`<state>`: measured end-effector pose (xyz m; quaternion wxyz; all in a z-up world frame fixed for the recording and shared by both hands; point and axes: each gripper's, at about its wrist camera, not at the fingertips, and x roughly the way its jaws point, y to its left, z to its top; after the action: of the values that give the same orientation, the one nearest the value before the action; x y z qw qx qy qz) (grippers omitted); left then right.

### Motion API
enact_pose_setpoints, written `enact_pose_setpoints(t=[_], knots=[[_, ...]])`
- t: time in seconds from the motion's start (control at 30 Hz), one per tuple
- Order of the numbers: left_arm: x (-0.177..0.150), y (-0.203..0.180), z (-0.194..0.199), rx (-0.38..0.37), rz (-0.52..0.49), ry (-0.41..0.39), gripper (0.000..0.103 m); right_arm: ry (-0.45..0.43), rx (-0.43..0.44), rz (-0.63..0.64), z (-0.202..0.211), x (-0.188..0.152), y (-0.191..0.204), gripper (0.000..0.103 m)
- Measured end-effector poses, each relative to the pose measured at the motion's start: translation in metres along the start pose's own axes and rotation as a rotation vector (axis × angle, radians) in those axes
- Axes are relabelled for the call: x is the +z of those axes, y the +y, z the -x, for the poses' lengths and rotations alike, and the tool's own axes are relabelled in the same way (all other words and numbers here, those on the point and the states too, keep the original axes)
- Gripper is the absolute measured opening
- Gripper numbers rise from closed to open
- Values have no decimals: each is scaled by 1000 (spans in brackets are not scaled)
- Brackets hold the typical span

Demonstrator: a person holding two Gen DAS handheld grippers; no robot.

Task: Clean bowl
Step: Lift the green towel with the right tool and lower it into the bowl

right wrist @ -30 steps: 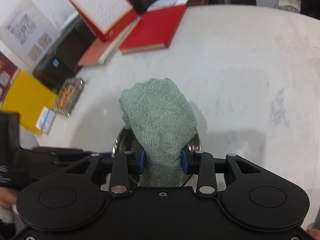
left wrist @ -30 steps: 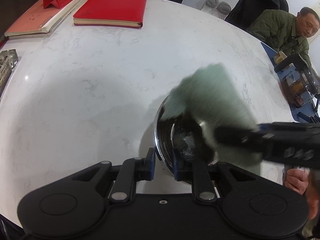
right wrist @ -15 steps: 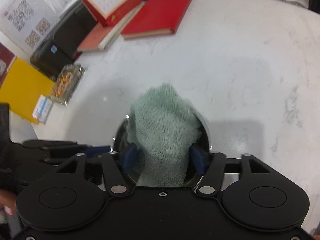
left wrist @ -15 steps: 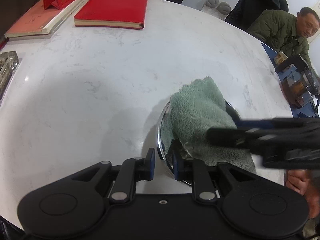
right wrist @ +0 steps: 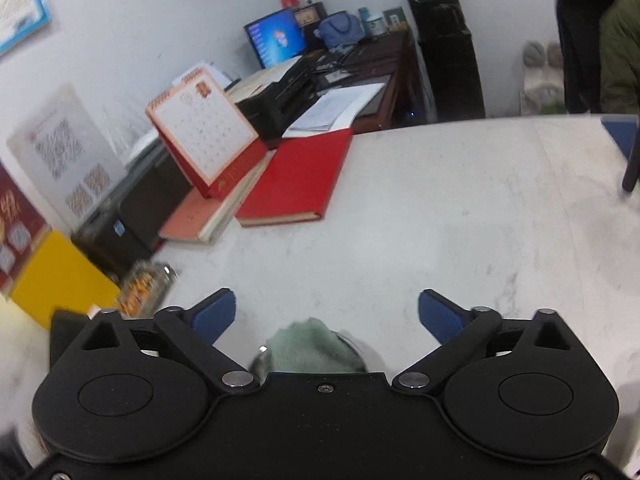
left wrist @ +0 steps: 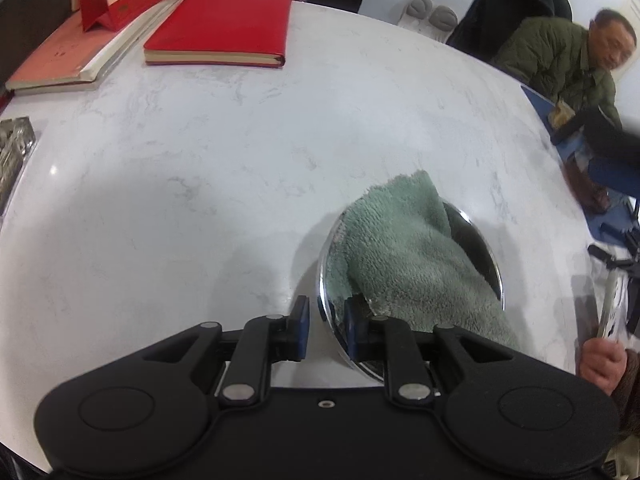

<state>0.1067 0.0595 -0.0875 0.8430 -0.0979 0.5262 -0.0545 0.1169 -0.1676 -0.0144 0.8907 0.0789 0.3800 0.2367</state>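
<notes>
The steel bowl (left wrist: 412, 280) sits on the white desk (left wrist: 200, 200), well on the near side of the red notebook (left wrist: 218, 26). The left gripper (left wrist: 324, 322) has its jaws clenched on the bowl's near rim, one finger outside the wall and one inside. A green cloth (left wrist: 404, 256) lies heaped in the bowl, one corner hanging over the rim that faces the notebook. The right gripper (right wrist: 326, 316) hangs above with its jaws spread wide and nothing between them; the cloth shows only as a green patch below its body.

The rim hold is thin and the steel slick, so a sideways push from wiping could twist the bowl out of the jaws or skate it across the desk. The overhanging corner could drag the cloth out. Whether any dirt remains under the cloth cannot be told.
</notes>
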Motion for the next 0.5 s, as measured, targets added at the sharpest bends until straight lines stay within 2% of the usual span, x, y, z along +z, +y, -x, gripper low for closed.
enact_pose_setpoints(t=[0.1, 0.2, 0.37, 0.47, 0.5], knots=[[0, 2, 1, -6, 5, -12, 17, 115, -44, 212, -25, -5, 24, 69], [-1, 4, 2, -17, 5, -23, 17, 209, -48, 337, -50, -17, 46, 63], [-1, 7, 2, -33, 8, -25, 17, 285, -42, 475, -77, -33, 71, 63], [-1, 9, 1, -42, 15, -19, 16, 330, -36, 533, -90, -39, 78, 51], [0, 9, 1, -45, 17, -18, 16, 345, -30, 545, -95, -41, 79, 51]])
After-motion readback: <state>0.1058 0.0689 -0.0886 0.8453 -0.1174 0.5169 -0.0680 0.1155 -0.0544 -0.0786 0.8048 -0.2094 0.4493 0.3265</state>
